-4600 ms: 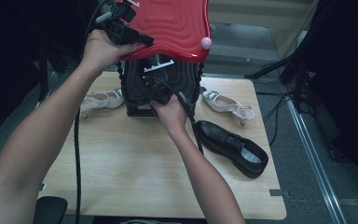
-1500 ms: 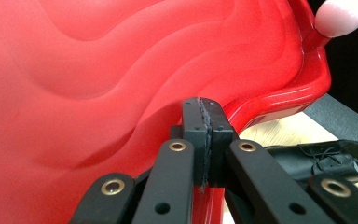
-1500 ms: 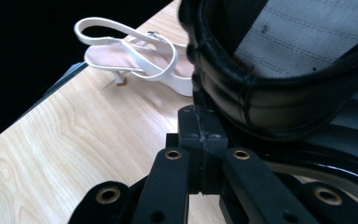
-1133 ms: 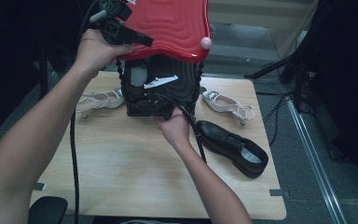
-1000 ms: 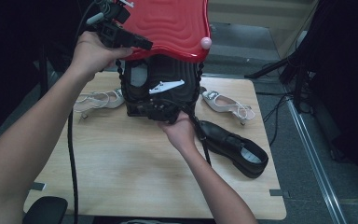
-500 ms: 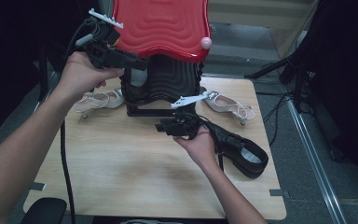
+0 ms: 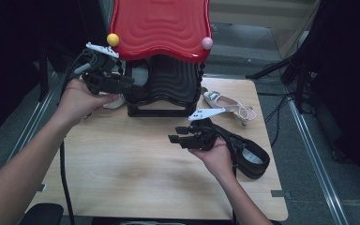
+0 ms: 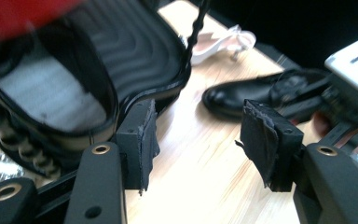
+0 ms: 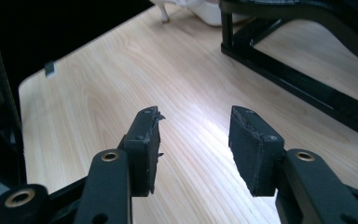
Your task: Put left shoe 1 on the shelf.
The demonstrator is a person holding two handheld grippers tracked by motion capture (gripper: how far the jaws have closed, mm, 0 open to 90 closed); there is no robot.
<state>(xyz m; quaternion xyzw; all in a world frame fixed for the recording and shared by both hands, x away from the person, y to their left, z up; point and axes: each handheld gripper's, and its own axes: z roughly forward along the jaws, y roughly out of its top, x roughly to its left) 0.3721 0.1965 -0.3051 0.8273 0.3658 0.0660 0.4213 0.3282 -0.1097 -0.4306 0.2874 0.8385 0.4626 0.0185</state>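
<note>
A black ribbed stand (image 7: 168, 89) with a wavy red top (image 7: 159, 28) rises at the back middle of the wooden table (image 7: 136, 178). My left gripper (image 7: 130, 89) is at the stand's left side. Its jaws have just been opening and stand wide, with nothing between them. In the left gripper view, this gripper (image 8: 196, 144) has the stand (image 8: 135, 46) just ahead on its left. My right gripper (image 7: 176, 134) hovers over the table in front of the stand and points left. Its jaws have also just been opening, and in the right gripper view this gripper (image 9: 193, 140) has only bare wood in its gap.
A black leather shoe (image 7: 251, 157) lies at the right, behind my right hand. One white heeled sandal (image 7: 225, 104) lies right of the stand, another (image 7: 112, 101) at its left. A yellow ball (image 7: 113, 39) and a pink ball (image 7: 206, 43) sit on the red top's corners.
My left hand has come down from the red top to the stand's left side. My right hand has drawn back from the stand's front toward the black shoe. Both pairs of jaws have opened.
</note>
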